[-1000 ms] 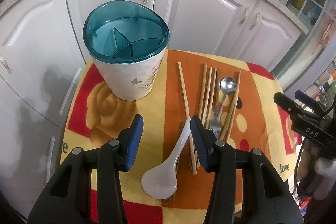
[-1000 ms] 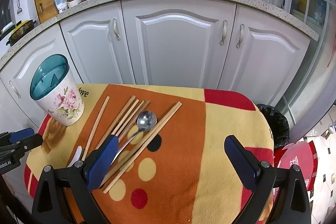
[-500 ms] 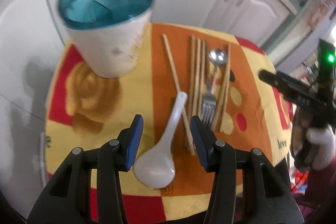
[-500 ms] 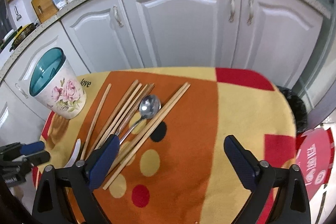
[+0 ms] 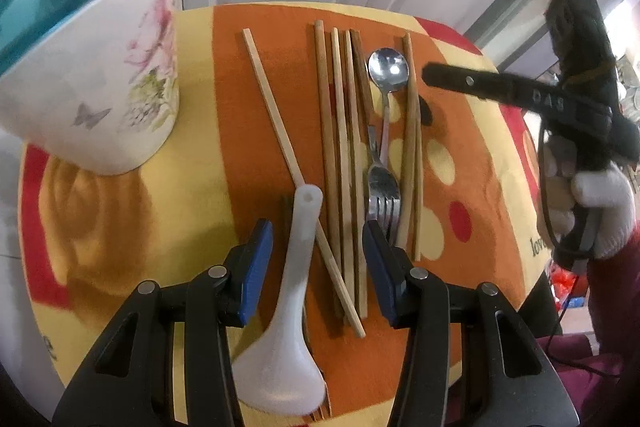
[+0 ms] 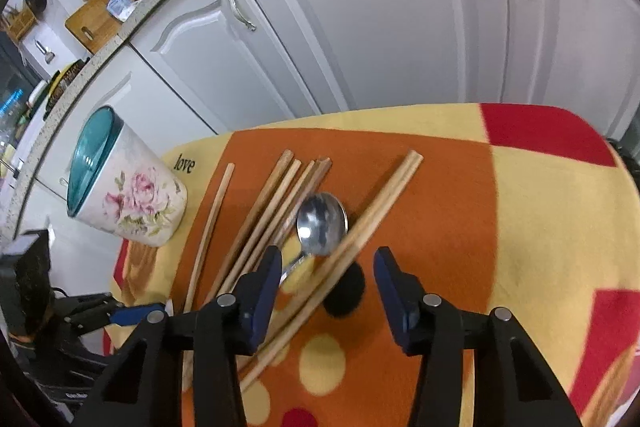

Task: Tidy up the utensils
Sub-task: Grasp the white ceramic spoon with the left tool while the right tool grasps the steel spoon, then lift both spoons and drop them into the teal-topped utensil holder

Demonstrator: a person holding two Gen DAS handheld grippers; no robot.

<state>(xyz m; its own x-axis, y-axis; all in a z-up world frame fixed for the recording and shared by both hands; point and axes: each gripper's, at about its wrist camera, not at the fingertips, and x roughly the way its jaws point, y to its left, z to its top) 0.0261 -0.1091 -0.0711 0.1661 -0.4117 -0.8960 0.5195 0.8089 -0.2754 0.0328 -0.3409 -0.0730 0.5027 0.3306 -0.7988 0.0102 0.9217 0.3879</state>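
Observation:
A floral utensil holder [image 5: 100, 67] with a teal divided top stands at the table's far left; it also shows in the right wrist view [image 6: 124, 195]. Several wooden chopsticks [image 5: 340, 147], a metal spoon [image 5: 388, 67], a fork [image 5: 382, 187] and a white plastic spoon [image 5: 296, 267] lie on the orange cloth. My left gripper [image 5: 318, 251] is open, low over the white spoon's handle and chopstick ends. My right gripper [image 6: 326, 275] is open, low over a chopstick pair [image 6: 360, 227] beside the metal spoon [image 6: 322, 219].
The round table's patterned cloth [image 6: 540, 227] ends near white kitchen cabinets [image 6: 380, 27]. The right gripper's body [image 5: 560, 99], held by a white-gloved hand, reaches in over the table's right side. The left gripper's body [image 6: 80, 315] shows at the left edge.
Both grippers have dropped and moved in over the utensils. The right gripper's jaws have narrowed from wide open. The utensils have not moved.

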